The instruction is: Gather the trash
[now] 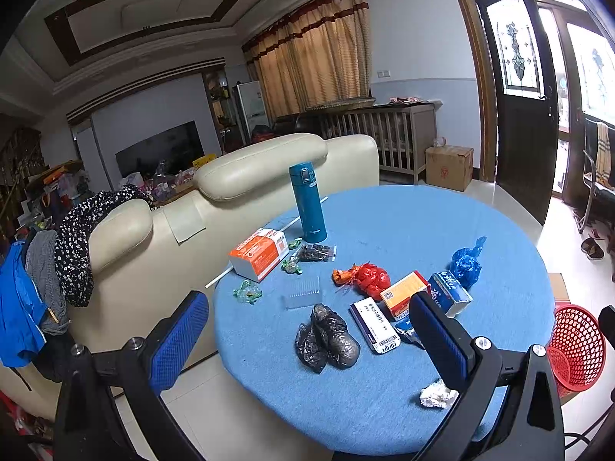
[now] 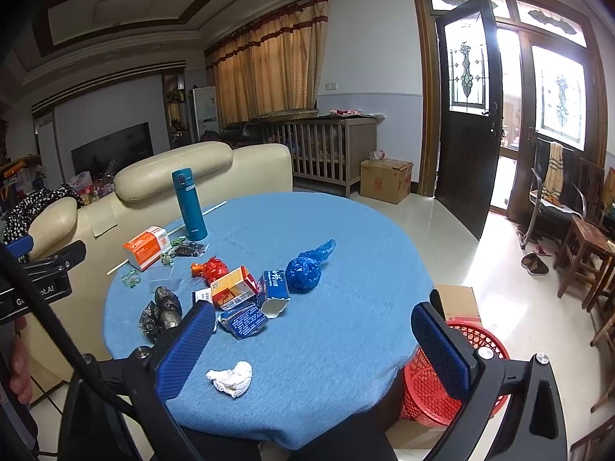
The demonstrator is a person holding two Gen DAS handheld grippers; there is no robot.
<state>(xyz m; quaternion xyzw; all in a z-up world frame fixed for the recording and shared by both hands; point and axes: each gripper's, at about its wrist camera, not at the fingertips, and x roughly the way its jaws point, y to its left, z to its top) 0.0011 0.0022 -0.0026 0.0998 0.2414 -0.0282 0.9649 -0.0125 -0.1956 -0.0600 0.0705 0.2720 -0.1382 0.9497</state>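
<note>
Trash lies on a round blue table [image 1: 384, 415] [image 2: 346, 345]: a crumpled white tissue [image 1: 437, 394] [image 2: 230, 377] near the front edge, black bags [image 1: 328, 340] [image 2: 161, 313], a red bag [image 1: 367, 278] [image 2: 211, 269], a blue bag [image 1: 466, 263] [image 2: 305, 271], small cartons [image 1: 405, 292] [image 2: 234, 288] and green wrappers [image 1: 248, 291]. My left gripper [image 1: 307, 330] is open and empty above the table's near left part. My right gripper [image 2: 313, 340] is open and empty above the table's front. A red mesh basket [image 1: 576, 345] [image 2: 442, 384] stands on the floor to the right of the table.
A teal thermos [image 1: 308, 201] [image 2: 189, 203] and an orange-white box [image 1: 259, 253] [image 2: 148, 246] stand at the table's far left. A cream sofa [image 1: 230, 192] is behind the table. A cardboard box [image 2: 459, 299] sits behind the basket. Wooden chairs [image 2: 588, 253] are at the right.
</note>
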